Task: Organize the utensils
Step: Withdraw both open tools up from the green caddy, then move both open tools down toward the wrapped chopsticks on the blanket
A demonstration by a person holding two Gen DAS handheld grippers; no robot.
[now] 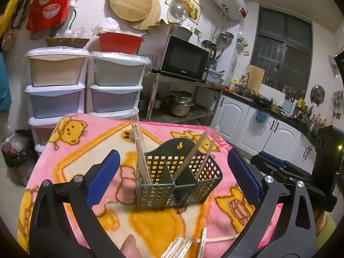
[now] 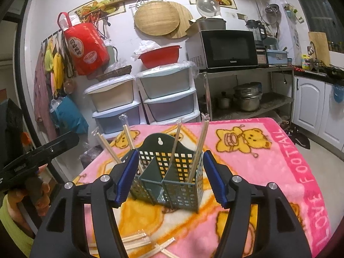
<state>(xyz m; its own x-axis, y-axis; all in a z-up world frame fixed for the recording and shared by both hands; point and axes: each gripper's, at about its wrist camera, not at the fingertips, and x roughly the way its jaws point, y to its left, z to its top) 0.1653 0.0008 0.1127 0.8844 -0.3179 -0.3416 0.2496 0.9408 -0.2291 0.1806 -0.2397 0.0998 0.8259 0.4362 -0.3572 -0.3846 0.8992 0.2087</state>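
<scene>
The green perforated utensil holder point(image 1: 176, 178) stands upright near the middle of the table point(image 2: 268, 172), which is covered by a pink bear-print blanket point(image 1: 71, 150). Wrapped chopsticks point(image 1: 139, 150) lean in its compartments. More wrapped chopsticks point(image 2: 137, 243) lie loose at the table's near edge. The left tongs point(image 1: 172, 178) stand wide open, gripping nothing. The right tongs point(image 2: 169, 180) stand partly open on either side of the holder, pads clear of its walls. No earlier view is supplied.
</scene>
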